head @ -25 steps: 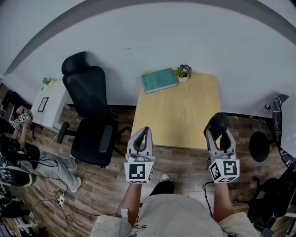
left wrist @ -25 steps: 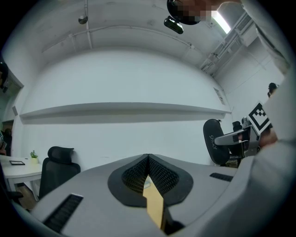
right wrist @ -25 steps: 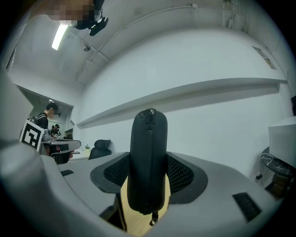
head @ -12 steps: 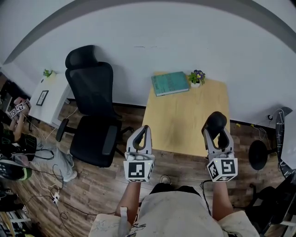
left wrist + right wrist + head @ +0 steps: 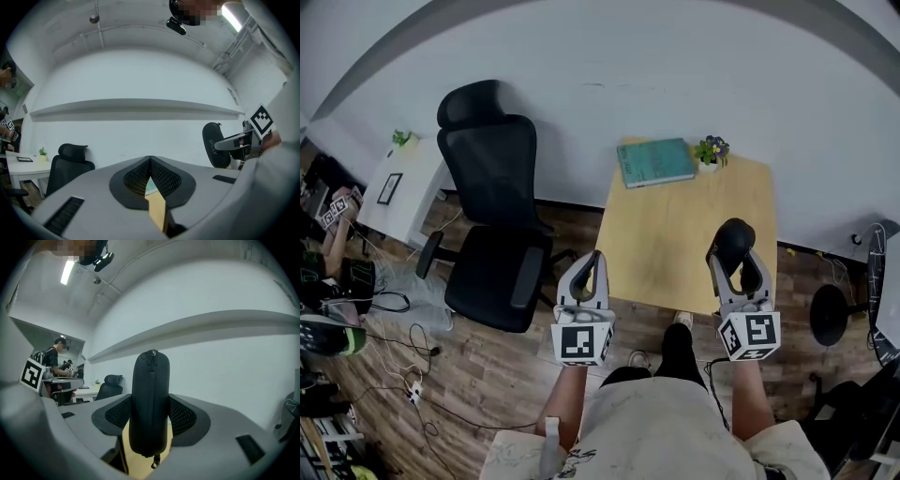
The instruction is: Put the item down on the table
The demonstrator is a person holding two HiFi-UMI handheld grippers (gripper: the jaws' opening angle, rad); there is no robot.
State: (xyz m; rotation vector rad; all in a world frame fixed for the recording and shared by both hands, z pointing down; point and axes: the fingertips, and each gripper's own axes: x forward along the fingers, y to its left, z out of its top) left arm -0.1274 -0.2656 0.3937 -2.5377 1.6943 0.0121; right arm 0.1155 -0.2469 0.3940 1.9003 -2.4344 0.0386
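Observation:
A black zippered case (image 5: pixel 735 236) stands upright between the jaws of my right gripper (image 5: pixel 736 262), which is shut on it above the near right corner of the wooden table (image 5: pixel 675 225). In the right gripper view the case (image 5: pixel 150 394) fills the gap between the mesh pads (image 5: pixel 117 416), its zipper pull hanging below. My left gripper (image 5: pixel 595 264) is shut with nothing in it, its tips meeting at the table's near left edge. The left gripper view shows its closed jaws (image 5: pixel 150 161) and, off to the right, the case (image 5: pixel 213 145).
A teal book (image 5: pixel 654 161) and a small potted plant (image 5: pixel 711 152) sit at the table's far edge by the wall. A black office chair (image 5: pixel 492 220) stands left of the table, with a white desk (image 5: pixel 394 187) beyond it. Cables (image 5: pixel 403 347) lie on the wood floor.
Both grippers have moved forward toward the table; the case now hangs over its near right corner. A leg has stepped forward below the table edge. Neither gripper's jaws have changed.

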